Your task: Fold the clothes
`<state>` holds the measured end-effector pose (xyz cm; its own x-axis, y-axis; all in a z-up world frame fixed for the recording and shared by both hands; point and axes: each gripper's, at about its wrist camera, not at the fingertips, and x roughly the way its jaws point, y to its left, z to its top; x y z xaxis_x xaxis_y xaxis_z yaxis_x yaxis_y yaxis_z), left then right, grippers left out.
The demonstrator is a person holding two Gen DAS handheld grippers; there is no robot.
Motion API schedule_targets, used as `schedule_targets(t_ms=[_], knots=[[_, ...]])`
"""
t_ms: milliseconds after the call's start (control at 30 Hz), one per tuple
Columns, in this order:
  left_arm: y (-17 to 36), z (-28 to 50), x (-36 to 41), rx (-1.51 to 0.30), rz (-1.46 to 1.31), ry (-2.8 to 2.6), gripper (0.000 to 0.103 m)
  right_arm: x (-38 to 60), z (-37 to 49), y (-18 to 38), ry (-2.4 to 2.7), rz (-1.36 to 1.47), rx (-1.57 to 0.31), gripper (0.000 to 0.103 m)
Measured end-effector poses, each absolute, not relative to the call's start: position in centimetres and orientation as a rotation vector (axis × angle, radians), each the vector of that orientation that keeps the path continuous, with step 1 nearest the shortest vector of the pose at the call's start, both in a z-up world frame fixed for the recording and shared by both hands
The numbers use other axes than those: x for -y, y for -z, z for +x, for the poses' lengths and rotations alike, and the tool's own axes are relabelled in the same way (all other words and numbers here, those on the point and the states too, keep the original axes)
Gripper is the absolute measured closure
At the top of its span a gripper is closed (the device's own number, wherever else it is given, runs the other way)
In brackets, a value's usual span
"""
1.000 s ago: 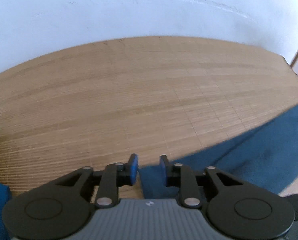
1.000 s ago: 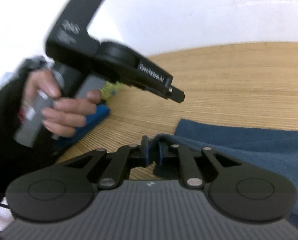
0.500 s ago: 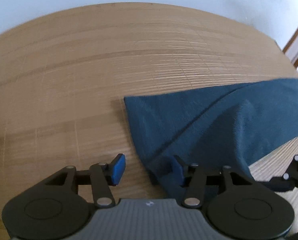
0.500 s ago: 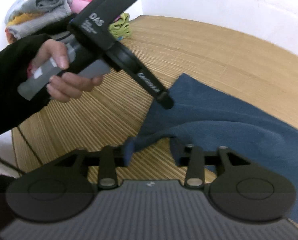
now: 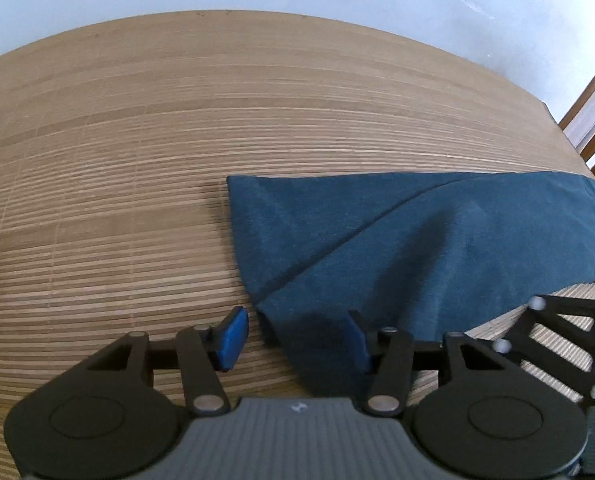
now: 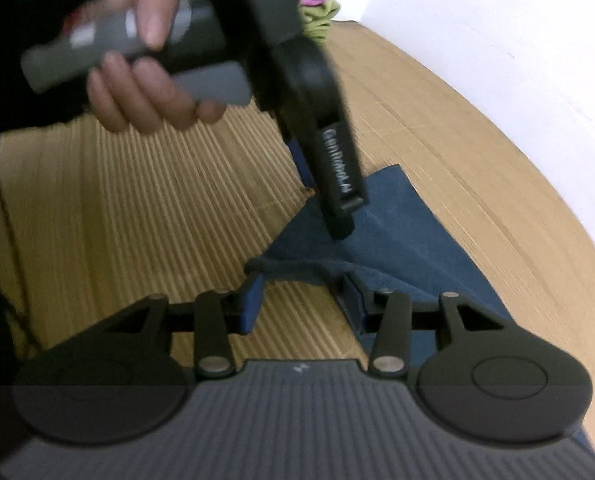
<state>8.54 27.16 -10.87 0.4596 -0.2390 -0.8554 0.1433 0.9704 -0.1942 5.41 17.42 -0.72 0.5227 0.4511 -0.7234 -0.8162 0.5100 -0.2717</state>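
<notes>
Bamboo mat (image 5: 137,200); both tongs (image 5: 295,338) agape.

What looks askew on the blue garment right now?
The blue garment isn't flat: its near corner is curled up off the bamboo mat, and a diagonal fold crosses it. Nothing is torn or spilled.

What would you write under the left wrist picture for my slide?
Open left gripper above the corner of a folded blue garment on a bamboo mat.

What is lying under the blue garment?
The blue garment lies on the slatted bamboo mat, which shows all around it. Its own folded lower layer shows too; anything else beneath is covered.
</notes>
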Motion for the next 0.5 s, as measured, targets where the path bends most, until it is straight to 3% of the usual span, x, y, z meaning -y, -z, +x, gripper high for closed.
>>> schedule_targets(t_ms=[233,500], knots=[[10.0,7.4,-26.0,-1.012,-0.048,0.262,0.050,-17.7,5.8,1.2,-0.804,-0.625,-0.644,0.057],[11.3,7.7,-26.7,-1.038,-0.079,0.231,0.050,-16.9,4.7,0.3,-0.759,-0.726,-0.518,0.057]])
